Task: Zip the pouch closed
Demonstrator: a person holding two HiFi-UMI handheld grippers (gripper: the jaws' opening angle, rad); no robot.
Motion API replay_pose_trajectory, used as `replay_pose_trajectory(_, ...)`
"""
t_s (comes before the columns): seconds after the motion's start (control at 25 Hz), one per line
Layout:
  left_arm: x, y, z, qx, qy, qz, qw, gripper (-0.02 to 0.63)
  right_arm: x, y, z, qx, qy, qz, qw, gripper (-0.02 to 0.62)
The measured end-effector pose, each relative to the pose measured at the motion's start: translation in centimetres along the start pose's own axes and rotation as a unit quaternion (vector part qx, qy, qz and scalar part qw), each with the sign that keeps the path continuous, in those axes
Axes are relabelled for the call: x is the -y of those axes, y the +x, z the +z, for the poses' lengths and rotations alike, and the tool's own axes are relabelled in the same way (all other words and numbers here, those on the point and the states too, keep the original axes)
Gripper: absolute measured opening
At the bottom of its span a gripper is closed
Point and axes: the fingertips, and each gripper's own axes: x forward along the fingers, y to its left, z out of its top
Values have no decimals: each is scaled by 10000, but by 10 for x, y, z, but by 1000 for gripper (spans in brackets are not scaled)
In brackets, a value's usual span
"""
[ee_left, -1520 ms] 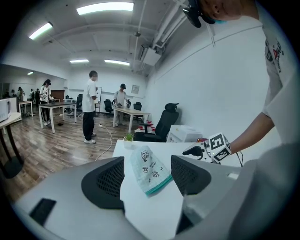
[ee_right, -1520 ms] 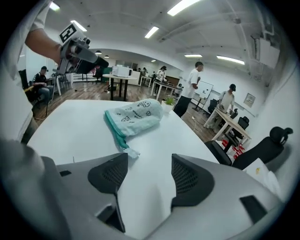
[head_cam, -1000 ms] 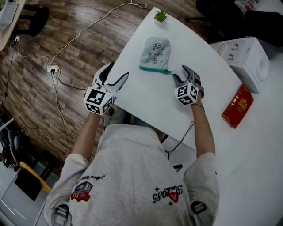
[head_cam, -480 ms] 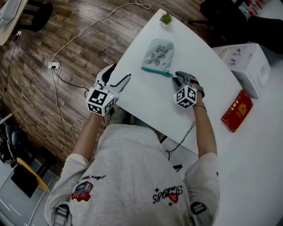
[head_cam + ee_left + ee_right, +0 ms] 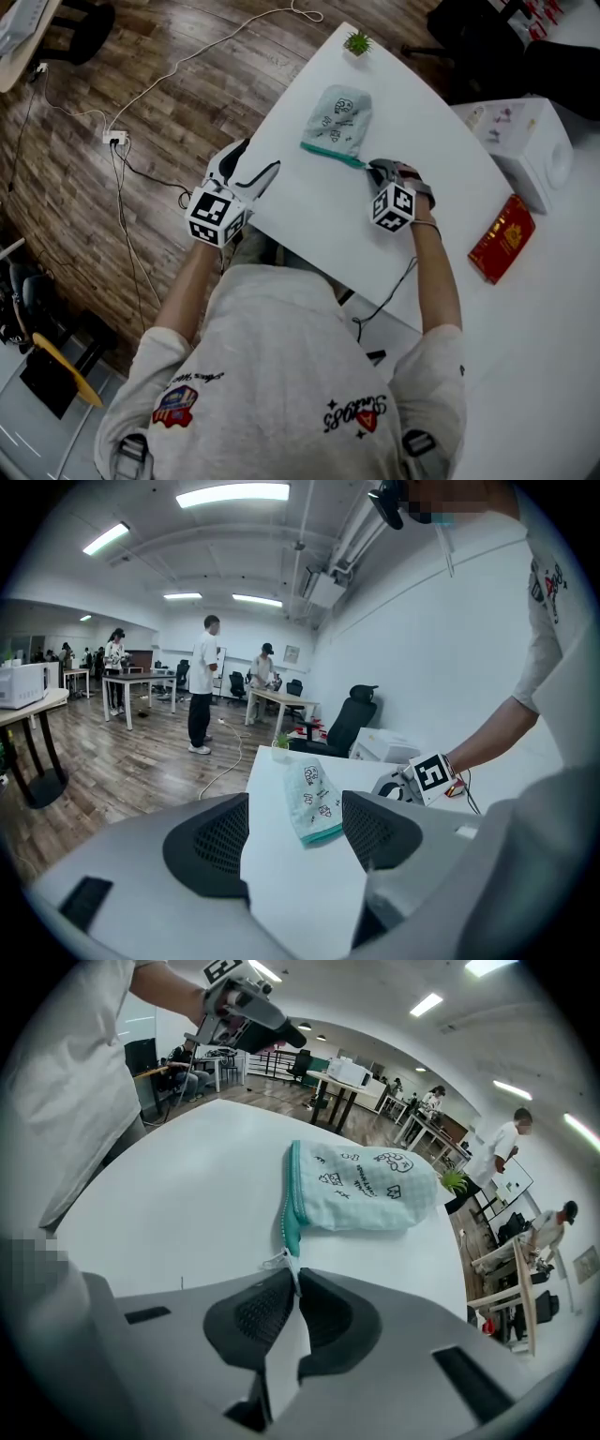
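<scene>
Right tool [image 5: 292,1275], just closed, pinches the tiny zip pull [image 5: 276,1260] of a seemingly limp, light pouch [image 5: 361,1190] ahead; left tool [image 5: 294,829] spread, empty.

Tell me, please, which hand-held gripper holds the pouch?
The right hand-held gripper: its jaws have just closed on the zipper pull; the left hand-held gripper stands open.

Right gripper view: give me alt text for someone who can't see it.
The right gripper has just closed its jaws on the zipper pull at the near corner of a pale printed pouch with a teal edge. The pouch lies on a white table, with an office behind.
</scene>
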Motion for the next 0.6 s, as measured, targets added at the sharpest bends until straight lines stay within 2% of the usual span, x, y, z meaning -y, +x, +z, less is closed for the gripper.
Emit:
replay_pose_trajectory(0.24,0,-3,1,14,7,-7,10000,298,-4,-3,5,77,521,11,9986,15)
replay_pose_trajectory(0.44,0,-4,3,12,36,-89,10000,298,-7,-10,14,300,1203,-23,9923,11)
replay_pose_trajectory(0.6,5,-3,6,25,97,-177,9998,298,-8,-20,18,421,1543,-76,9871,11)
